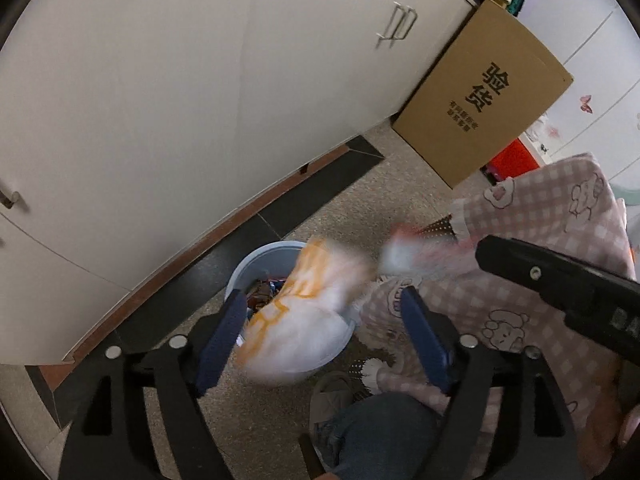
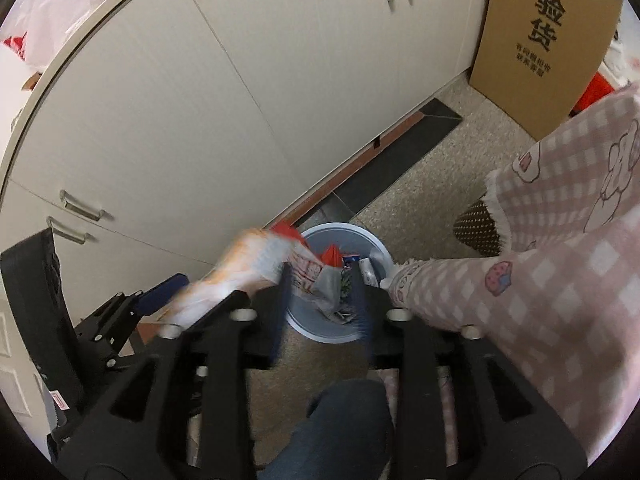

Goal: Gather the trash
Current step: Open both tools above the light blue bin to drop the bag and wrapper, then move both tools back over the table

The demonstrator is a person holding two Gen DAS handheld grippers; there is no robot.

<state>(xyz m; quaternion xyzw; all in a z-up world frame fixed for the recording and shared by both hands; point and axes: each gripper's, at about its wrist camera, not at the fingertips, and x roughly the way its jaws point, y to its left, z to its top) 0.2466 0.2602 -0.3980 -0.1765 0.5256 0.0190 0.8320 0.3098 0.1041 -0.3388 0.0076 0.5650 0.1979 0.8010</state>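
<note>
Both wrist cameras look steeply down, sharing the bin by the cabinet.

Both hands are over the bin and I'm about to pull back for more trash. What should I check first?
1. Bin below both grippers: ok.
2. Left gripper open: ok.
3. White-and-orange bag falling inside the rim: cannot tell, blurred, overlaps the edge.
4. Right gripper jaws apart: ok.
5. Red-and-white wrapper clear of the pads: cannot tell, blurred.
6. Pink checked cloth clear of the bin: not ok, its edge reaches the rim.
</note>
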